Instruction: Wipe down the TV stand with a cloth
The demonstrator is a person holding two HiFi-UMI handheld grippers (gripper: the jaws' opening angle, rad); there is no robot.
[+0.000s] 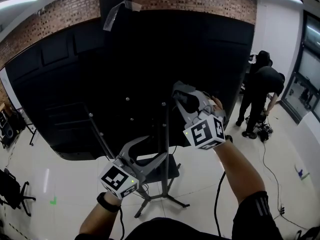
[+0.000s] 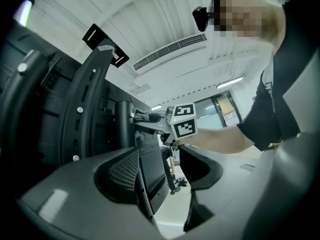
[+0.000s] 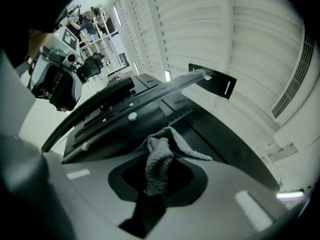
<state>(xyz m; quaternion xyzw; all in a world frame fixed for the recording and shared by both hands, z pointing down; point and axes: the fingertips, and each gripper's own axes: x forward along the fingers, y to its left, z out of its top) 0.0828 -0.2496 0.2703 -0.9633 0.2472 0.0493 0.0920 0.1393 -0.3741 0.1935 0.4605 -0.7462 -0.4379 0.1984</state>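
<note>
Now | left tongs (image 2: 167,168) apart | right tongs (image 3: 156,180) clamped on grey cloth (image 3: 160,156)

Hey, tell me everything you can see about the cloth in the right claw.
The cloth is a small grey rag with a nubby, terry-like weave. It is bunched up: one thick fold lies in the gap between the pads, and a thinner flap spreads off to one side. The right claw is shut on it. Just beyond it is a black panel with screws; whether the cloth touches it cannot be told.
</note>
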